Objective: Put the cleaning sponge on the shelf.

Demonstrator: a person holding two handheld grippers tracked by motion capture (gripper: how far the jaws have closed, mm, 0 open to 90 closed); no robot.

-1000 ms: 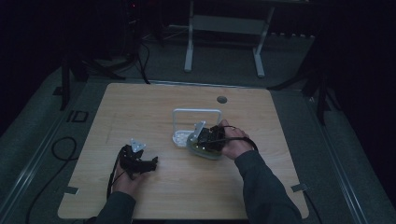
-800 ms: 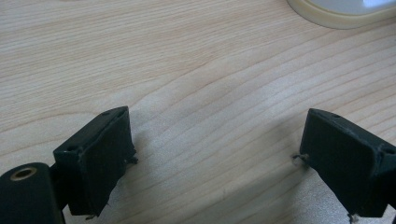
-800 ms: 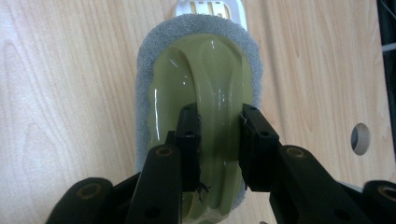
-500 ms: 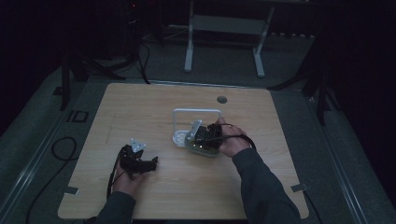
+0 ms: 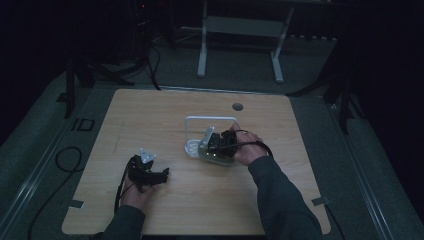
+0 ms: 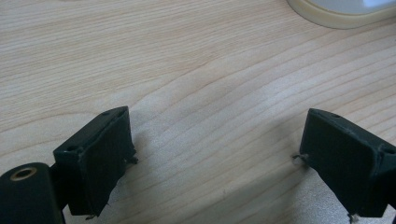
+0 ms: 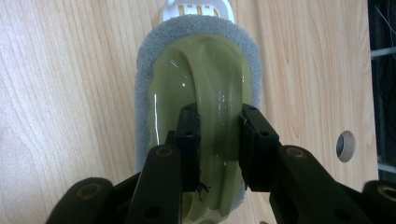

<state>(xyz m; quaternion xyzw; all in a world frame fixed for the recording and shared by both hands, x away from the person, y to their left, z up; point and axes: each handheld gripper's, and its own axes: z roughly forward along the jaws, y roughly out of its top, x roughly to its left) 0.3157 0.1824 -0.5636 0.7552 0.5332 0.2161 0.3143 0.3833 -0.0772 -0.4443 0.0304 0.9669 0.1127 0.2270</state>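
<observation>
High view: right gripper (image 5: 206, 145) stays clamped on the scrubber (image 7: 198, 84), unmoved.

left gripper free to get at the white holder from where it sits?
Probably yes: the left gripper is open, holding nothing, with bare table between it and the white holder. The right gripper, shut on the scrubber, crowds that spot.

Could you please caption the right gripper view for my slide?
Right gripper clamps the ridged handle of a pale green scrubber on the wooden table.
</observation>
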